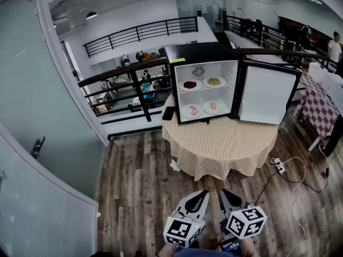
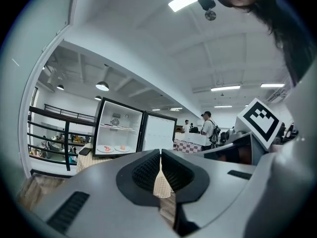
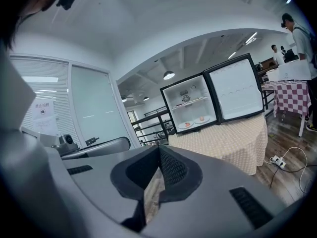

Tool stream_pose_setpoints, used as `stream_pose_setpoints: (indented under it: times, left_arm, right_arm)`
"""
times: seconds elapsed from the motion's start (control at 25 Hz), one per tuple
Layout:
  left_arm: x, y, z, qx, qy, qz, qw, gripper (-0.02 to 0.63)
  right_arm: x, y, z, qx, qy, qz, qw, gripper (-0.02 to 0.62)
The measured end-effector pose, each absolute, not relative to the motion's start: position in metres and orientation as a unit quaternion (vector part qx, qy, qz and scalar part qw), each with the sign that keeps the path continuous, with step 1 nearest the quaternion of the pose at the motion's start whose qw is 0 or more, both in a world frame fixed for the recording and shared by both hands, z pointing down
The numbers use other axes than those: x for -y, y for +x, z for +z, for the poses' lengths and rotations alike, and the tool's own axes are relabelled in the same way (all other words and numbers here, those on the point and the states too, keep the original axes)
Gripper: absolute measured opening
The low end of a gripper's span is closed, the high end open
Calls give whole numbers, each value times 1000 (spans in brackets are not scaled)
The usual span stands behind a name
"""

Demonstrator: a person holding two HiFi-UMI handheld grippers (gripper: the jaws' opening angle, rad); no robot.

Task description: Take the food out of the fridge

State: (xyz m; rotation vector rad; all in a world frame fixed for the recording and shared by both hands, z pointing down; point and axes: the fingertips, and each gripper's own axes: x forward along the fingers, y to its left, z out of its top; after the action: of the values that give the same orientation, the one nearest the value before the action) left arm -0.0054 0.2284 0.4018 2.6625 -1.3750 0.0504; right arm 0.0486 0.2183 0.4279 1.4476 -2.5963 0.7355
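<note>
A small black fridge (image 1: 206, 82) stands on a round table (image 1: 225, 143) with a beige cloth, its door (image 1: 267, 94) swung open to the right. On the upper shelf are a plate of dark red food (image 1: 189, 84) and a plate of yellow food (image 1: 214, 82). Two more plates (image 1: 191, 111) (image 1: 213, 107) sit on the bottom. My left gripper (image 1: 202, 194) (image 2: 160, 155) and right gripper (image 1: 223, 193) (image 3: 159, 150) hang low, well short of the table, side by side. Both are shut and hold nothing. Both gripper views show the fridge (image 2: 121, 133) (image 3: 190, 105) far ahead.
A black railing (image 1: 128, 71) runs behind the table. At the left is a glass door (image 1: 37, 100). A power strip (image 1: 278, 166) with cables lies on the wood floor to the right, near a checkered table (image 1: 321, 108). A dark flat object (image 1: 168, 113) lies beside the fridge.
</note>
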Motion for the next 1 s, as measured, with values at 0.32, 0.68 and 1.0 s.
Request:
stream_pose_setpoints:
  times: [0.32, 0.68, 1.0]
  left_arm:
    - [-184, -48, 400, 431, 900, 19, 60, 20]
    - [-146, -83, 411, 427, 901, 16, 78, 20]
    - [-113, -88, 420, 433, 897, 22, 86, 20]
  right_arm:
    - [-173, 3, 433, 839, 489, 237, 32, 14]
    - [-140, -25, 444, 829, 502, 244, 43, 14]
    - [-100, -22, 452, 827, 499, 255, 44, 14]
